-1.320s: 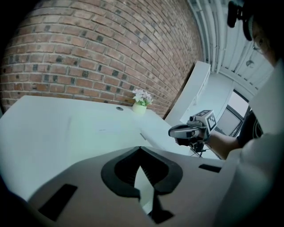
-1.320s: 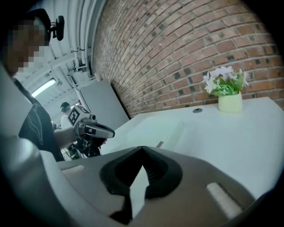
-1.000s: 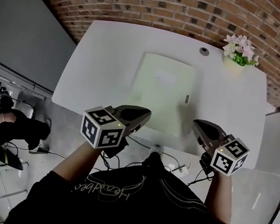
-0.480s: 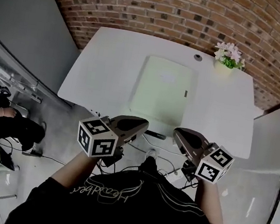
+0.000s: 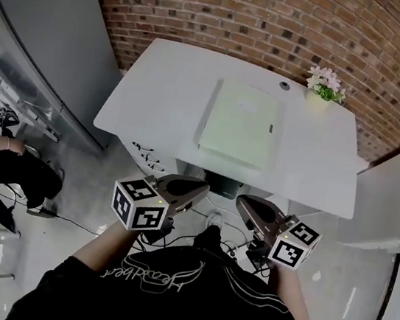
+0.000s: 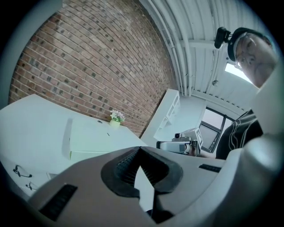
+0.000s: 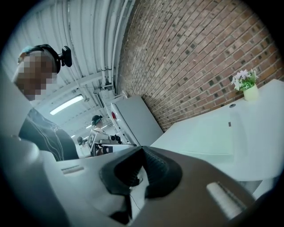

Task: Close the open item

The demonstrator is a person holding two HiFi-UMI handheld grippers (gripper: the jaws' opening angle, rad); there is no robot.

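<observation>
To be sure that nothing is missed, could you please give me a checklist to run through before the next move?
1. Left gripper empty, jaws together: ok.
2. Right gripper empty, jaws together: ok.
3. Pale green case lying flat on the white table, lid down: ok, it looks closed.
4. Small dark clasp on the case's edge fastened: cannot tell, too small.
5. Flower pot upright and apart from the case: ok.
6. Grippers within reach of the case: not ok, both are held short of the table's near edge.
</observation>
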